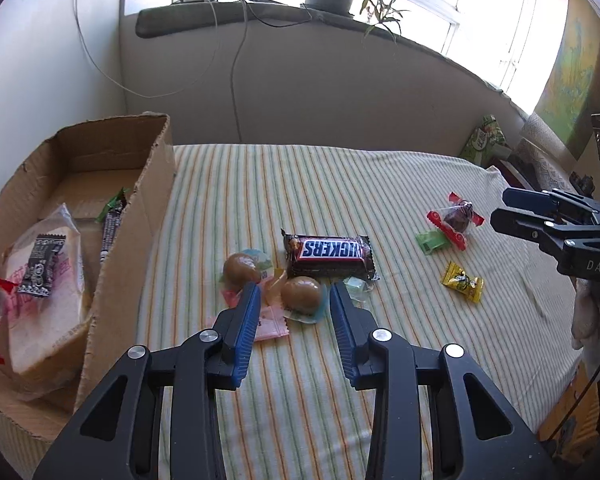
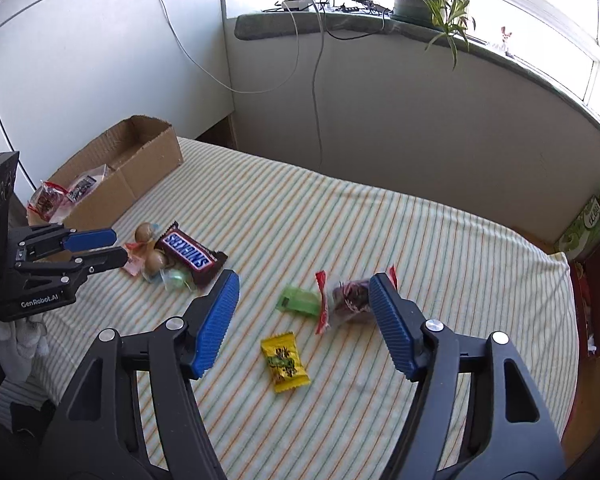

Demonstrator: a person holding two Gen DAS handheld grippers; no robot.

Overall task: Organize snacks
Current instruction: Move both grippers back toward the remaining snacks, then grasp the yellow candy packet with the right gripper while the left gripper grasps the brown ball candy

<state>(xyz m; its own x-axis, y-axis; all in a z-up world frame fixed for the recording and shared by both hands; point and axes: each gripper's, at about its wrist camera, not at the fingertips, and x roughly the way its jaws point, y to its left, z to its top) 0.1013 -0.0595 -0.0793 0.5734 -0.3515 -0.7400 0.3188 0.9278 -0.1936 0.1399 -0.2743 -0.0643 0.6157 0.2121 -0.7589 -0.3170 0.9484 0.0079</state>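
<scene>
Right now my left gripper (image 1: 293, 294) hangs with its blue pads spread apart, holding nothing, straddling a brown egg-shaped snack (image 1: 301, 294) just in front of the Snickers bar (image 1: 329, 254). A second brown egg snack (image 1: 240, 269) sits left of the bar, among pink and pale wrappers. My right gripper (image 2: 302, 296) is wide open too and empty, well to the right of the Snickers bar; a red-ended wrapped sweet (image 2: 346, 300) lies beside its right finger, a green packet (image 2: 298, 301) between the fingers, a yellow candy (image 2: 285, 362) nearer me. Left of the Snickers bar stands the cardboard box (image 1: 140, 208), already holding a bread bag (image 1: 46, 280) and small packets, on the striped cloth (image 1: 380, 184).
</scene>
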